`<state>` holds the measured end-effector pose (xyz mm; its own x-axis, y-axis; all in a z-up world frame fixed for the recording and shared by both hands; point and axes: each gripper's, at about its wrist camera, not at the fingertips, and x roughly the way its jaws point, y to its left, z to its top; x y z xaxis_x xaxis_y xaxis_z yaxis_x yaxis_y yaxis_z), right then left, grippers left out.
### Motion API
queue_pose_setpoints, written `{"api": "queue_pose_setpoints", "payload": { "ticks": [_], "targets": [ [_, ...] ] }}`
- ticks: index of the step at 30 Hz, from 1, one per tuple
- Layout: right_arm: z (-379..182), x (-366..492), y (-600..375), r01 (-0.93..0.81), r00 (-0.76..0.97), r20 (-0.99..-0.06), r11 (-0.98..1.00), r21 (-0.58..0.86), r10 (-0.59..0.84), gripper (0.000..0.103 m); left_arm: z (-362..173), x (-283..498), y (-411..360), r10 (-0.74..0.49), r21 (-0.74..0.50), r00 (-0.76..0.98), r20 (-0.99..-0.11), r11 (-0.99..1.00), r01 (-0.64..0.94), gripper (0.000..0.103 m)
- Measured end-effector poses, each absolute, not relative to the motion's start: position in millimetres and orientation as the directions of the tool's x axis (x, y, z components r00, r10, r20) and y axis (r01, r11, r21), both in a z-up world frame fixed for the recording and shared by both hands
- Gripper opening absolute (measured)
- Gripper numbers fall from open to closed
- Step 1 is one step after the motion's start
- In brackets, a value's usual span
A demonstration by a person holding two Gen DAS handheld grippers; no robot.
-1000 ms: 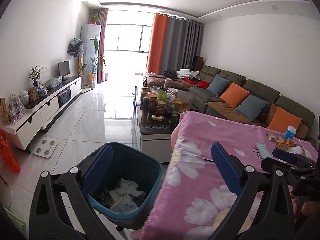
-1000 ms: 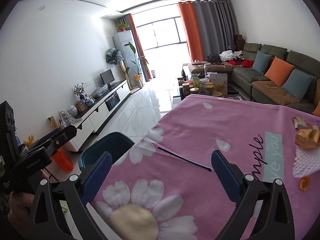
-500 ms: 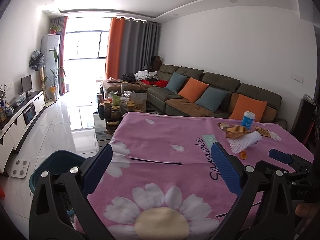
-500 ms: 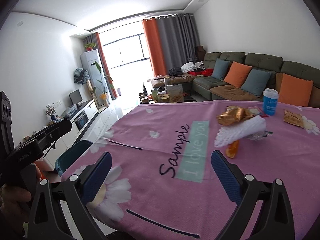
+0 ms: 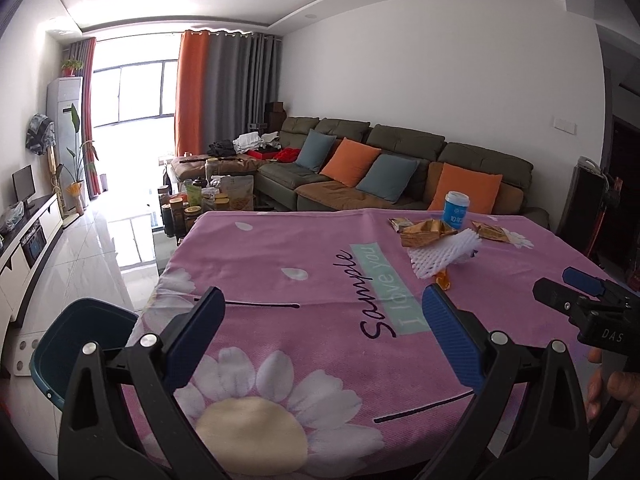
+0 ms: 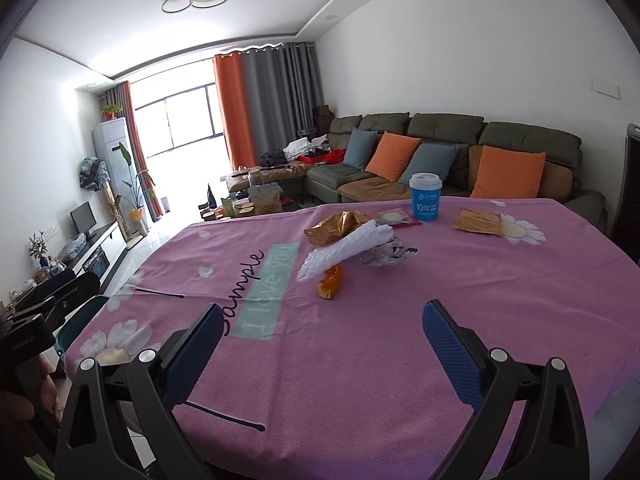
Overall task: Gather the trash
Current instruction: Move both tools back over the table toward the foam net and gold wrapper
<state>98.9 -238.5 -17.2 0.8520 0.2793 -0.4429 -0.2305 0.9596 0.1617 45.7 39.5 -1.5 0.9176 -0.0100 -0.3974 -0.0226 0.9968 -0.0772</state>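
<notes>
Trash lies on the pink flowered tablecloth (image 6: 400, 300): a white foam net (image 6: 344, 249), a gold wrapper (image 6: 336, 224), an orange peel (image 6: 330, 286), a crumpled wrapper (image 6: 384, 254), a flat gold packet (image 6: 478, 222) and a blue paper cup (image 6: 425, 196). The foam net (image 5: 442, 254) and cup (image 5: 455, 210) also show in the left wrist view. My right gripper (image 6: 320, 338) is open and empty, short of the peel. My left gripper (image 5: 322, 328) is open and empty over the table's near left part. A teal trash bin (image 5: 76, 340) stands on the floor left of the table.
A green sofa (image 5: 400, 172) with orange and blue cushions runs behind the table. A coffee table (image 5: 200, 200) crowded with jars stands beyond the far table edge. A TV cabinet (image 5: 28, 232) lines the left wall. A dark chair (image 5: 580, 204) stands at the right.
Both grippers have swung right, away from the trash bin and toward the trash on the table. The right gripper has come closer to the foam net and peel. Both stayed open.
</notes>
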Motion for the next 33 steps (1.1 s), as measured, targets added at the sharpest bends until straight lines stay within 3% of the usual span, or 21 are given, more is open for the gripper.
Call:
{"api": "queue_pose_setpoints", "payload": {
  "ticks": [12,33],
  "targets": [
    [-19,102,-242,-0.174,0.859,-0.467,0.977,0.119,0.210,0.096,-14,65,40,-0.033,-0.093,0.890,-0.455,0.996,-0.011,0.097],
    [-28,185,-245,-0.156,0.809,-0.538,0.969,0.192,0.237,0.096,-20,141,32,-0.085,-0.090,0.869,-0.487,0.995,0.047,0.097]
  ]
}}
